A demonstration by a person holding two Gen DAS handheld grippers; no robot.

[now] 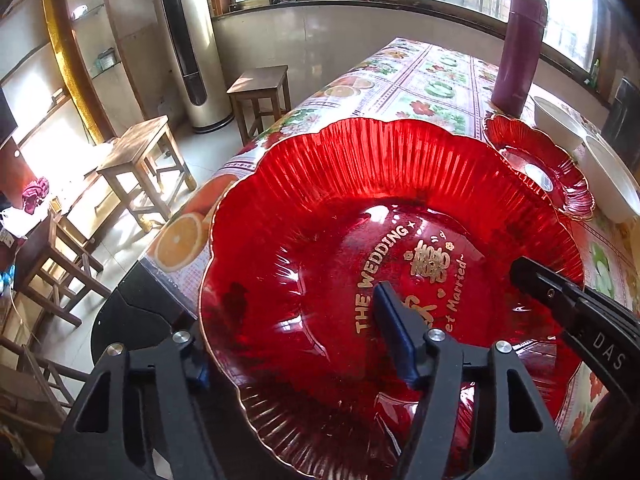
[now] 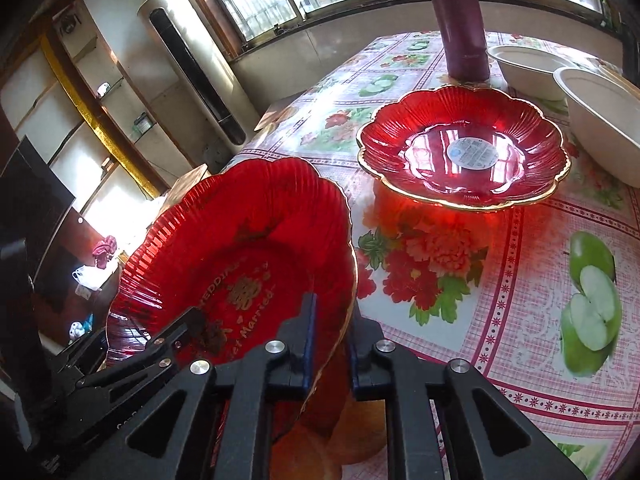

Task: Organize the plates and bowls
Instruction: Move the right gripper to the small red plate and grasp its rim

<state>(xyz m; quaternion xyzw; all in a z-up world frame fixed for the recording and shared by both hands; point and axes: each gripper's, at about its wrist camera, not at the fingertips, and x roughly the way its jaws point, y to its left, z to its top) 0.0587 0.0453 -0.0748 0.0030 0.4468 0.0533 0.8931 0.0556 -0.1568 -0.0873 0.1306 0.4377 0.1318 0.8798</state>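
- The large red plate [image 1: 384, 264], a scalloped, ribbed glass-like dish with gold lettering in its well, sits at the near left corner of the worktop [image 2: 520, 280], and in the right wrist view it looks tilted, its right rim raised.
- The right gripper [image 2: 330, 344] has its fingers pinching the plate's near right rim, one pad inside the well and one outside; its dark finger [image 1: 532, 276] also shows over the plate in the left wrist view.
- The left gripper [image 1: 292, 344] straddles the near left rim, with one blue pad [image 1: 394, 320] lying over the well and the other under the edge. The gap is only part closed, and I cannot tell whether the pads already press on the rim.
- A smaller red plate [image 2: 464, 144] with a round sticker in its centre rests flat farther right, well apart from the large one. Two white bowls [image 2: 600, 120] stand beyond it at the far right, beside a tall purple flask [image 2: 460, 20].
- My judgement: the large plate is stiff, glossy and brittle, so it will likely slip in a light pinch and chip if knocked.
- The best hold is probably on the ribbed rim at two opposite sides, well in from the gold edge, keeping the plate level while it is carried.
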